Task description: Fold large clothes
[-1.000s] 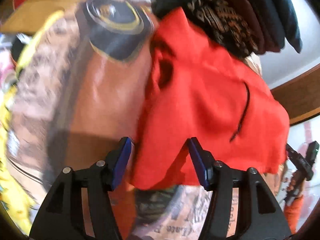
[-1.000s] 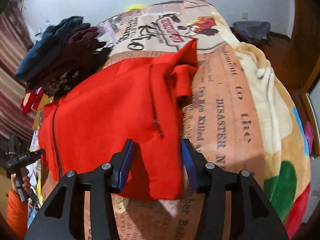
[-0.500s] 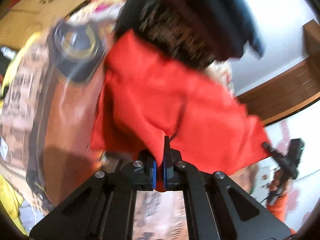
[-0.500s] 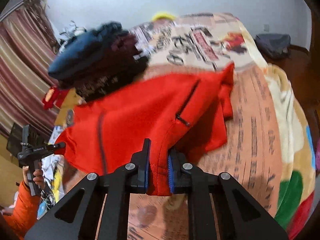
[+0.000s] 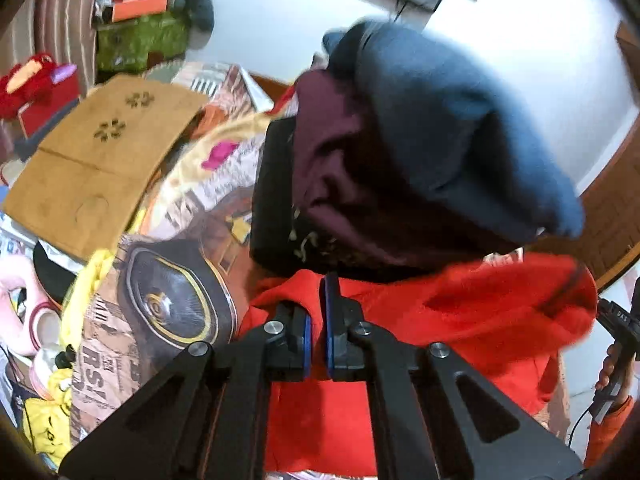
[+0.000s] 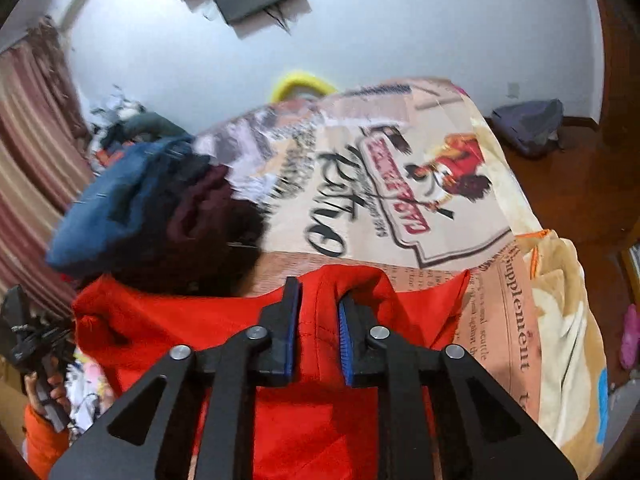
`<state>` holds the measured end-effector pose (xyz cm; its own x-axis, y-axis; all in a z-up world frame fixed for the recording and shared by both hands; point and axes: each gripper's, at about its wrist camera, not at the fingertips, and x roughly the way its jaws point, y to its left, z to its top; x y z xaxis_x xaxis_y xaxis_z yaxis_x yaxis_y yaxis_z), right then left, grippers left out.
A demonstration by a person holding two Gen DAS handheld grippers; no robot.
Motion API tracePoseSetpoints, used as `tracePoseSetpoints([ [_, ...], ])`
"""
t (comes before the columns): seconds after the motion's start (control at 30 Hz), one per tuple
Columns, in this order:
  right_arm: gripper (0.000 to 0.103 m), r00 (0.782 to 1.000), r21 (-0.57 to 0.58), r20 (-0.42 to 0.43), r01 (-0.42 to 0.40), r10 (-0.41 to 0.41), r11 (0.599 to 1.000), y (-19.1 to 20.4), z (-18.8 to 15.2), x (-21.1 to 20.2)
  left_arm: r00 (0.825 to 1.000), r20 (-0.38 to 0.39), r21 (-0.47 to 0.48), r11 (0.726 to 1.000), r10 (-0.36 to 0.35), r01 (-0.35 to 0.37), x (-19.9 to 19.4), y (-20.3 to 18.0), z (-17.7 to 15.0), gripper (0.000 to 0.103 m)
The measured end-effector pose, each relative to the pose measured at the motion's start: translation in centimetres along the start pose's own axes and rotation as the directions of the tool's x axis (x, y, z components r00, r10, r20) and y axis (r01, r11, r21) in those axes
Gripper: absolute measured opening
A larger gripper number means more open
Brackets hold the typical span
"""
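Note:
A red jacket (image 5: 472,320) lies on a bed with a printed blanket (image 6: 400,184). My left gripper (image 5: 316,320) is shut on an edge of the jacket, with red cloth pinched between the blue pads. My right gripper (image 6: 318,320) also holds a fold of the red jacket (image 6: 200,328) between its pads, with a narrow gap filled by cloth. Both hold the jacket's edge close to a stack of folded dark clothes (image 5: 420,168), which also shows in the right wrist view (image 6: 160,216).
A brown cardboard sheet (image 5: 96,160) and toys lie left of the bed. The stack of blue, maroon and black clothes sits at the far side. A dark bag (image 6: 528,128) lies on the wooden floor. The other gripper's handle (image 5: 620,328) shows at the right edge.
Both grippers closed on the jacket's near edge, then carried it forward over the jacket toward the stack of dark clothes. The jacket now lies doubled.

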<state>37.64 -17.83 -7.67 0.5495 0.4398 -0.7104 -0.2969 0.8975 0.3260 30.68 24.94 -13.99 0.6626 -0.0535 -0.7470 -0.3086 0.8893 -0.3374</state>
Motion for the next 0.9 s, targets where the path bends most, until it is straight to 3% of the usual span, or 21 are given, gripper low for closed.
tracePoseSetpoints([
  [0.07, 0.030, 0.999, 0.012, -0.037, 0.040, -0.040, 0.999, -0.4, 0.1, 1.0, 0.999, -0.040, -0.020, 0.999, 0.035, -0.036, 1.4, 0.6, -0.2, 0.018],
  [0.2, 0.052, 0.993, 0.007, 0.030, 0.111, -0.111, 0.994, -1.0, 0.0, -0.5, 0.995, 0.003, -0.021, 0.995, 0.096, -0.096, 0.9, 1.3, -0.7, 0.058],
  [0.3, 0.056, 0.991, 0.014, 0.071, 0.114, -0.114, 0.993, -1.6, 0.0, -2.3, 0.994, 0.028, -0.023, 0.994, 0.103, -0.103, -0.3, 2.0, -0.8, 0.062],
  [0.4, 0.065, 0.991, 0.007, 0.044, 0.126, -0.126, 0.992, -2.3, -0.5, -3.2, 0.994, 0.028, -0.011, 0.994, 0.108, -0.107, -1.6, 2.5, -1.3, 0.066],
  [0.5, 0.068, 0.991, 0.005, -0.001, 0.136, -0.136, 0.991, -3.2, -1.8, -2.9, 0.994, 0.014, -0.004, 0.994, 0.106, -0.106, -2.0, 3.2, -2.9, 0.082],
  [0.63, 0.068, 0.984, 0.010, -0.124, 0.132, -0.130, 0.991, -4.5, -4.7, -1.1, 0.992, -0.093, -0.001, 0.996, 0.084, -0.085, -0.3, 4.4, -6.3, 0.082],
  [0.73, 0.068, 0.970, 0.020, -0.204, 0.141, -0.134, 0.990, -5.3, -6.6, 0.7, 0.979, -0.191, -0.029, 0.997, 0.066, -0.072, 2.0, 5.3, -8.8, 0.082],
  [0.83, 0.069, 0.964, 0.039, -0.239, 0.125, -0.112, 0.991, -5.7, -7.5, 1.9, 0.972, -0.234, -0.057, 0.998, 0.002, -0.016, 4.0, 5.5, -10.1, 0.082],
  [0.9, 0.069, 0.963, 0.023, -0.247, 0.113, -0.104, 0.993, -5.6, -7.9, 3.0, 0.977, -0.210, -0.052, 0.999, -0.027, 0.017, 4.7, 5.2, -10.0, 0.082],
])
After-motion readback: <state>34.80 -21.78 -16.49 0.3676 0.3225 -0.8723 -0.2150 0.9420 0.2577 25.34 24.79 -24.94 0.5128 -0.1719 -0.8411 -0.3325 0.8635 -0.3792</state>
